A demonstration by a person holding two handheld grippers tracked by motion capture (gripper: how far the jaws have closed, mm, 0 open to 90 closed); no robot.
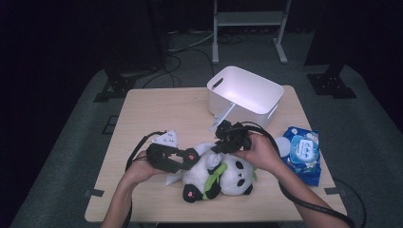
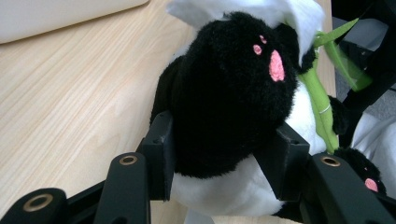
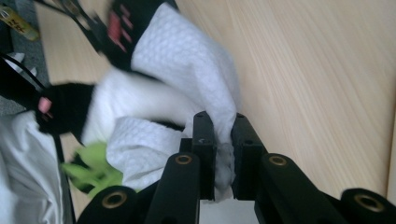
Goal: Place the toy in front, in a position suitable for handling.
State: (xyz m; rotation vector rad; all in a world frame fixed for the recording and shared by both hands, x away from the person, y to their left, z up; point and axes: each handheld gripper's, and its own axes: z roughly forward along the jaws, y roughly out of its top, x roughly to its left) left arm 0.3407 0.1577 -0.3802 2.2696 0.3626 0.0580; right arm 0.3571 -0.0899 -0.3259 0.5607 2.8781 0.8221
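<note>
While the left gripper (image 2: 224,154) clamps its black paw, the plush panda (image 1: 223,173) lies under a white wipe (image 3: 187,70) pinched by the right gripper (image 3: 223,140).

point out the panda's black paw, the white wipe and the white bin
panda's black paw (image 2: 229,93), left gripper view, middle of the black plush
white wipe (image 3: 187,60), right gripper view, dimpled upper fold
white bin (image 1: 259,110), high view, front wall

Panda (image 3: 70,109) blurred; wipe (image 3: 187,70) end hidden btwn tongs.
</note>
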